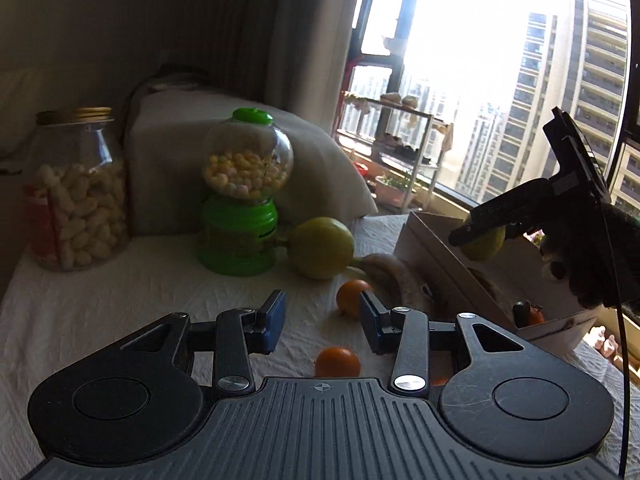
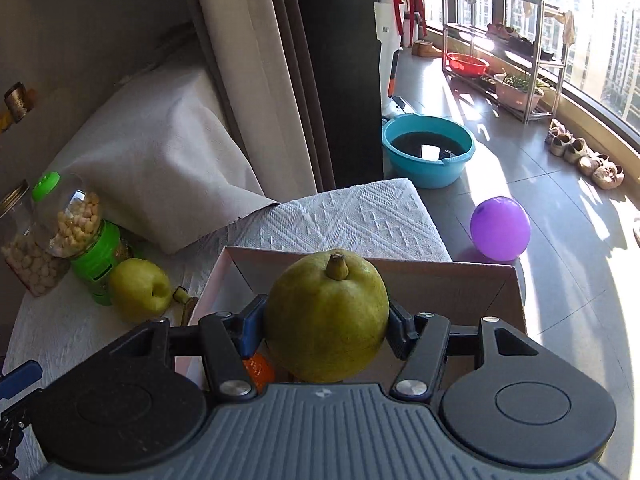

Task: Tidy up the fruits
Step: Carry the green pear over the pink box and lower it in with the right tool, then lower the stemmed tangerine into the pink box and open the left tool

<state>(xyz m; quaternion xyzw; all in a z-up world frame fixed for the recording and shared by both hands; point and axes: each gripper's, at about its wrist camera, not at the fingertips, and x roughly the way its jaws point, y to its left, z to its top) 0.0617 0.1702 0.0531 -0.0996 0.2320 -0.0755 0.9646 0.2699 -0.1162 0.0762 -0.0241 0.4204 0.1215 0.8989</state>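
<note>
The right gripper (image 2: 326,326) pinches a pear (image 2: 326,316), stem up, directly above the open box (image 2: 440,276), while the left gripper (image 1: 322,320), spread, faces an orange (image 1: 337,361).

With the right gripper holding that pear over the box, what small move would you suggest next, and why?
Probably lower the right gripper a little and open it. It is shut on the green pear, which hangs over the open cardboard box; an orange fruit already lies inside.
</note>
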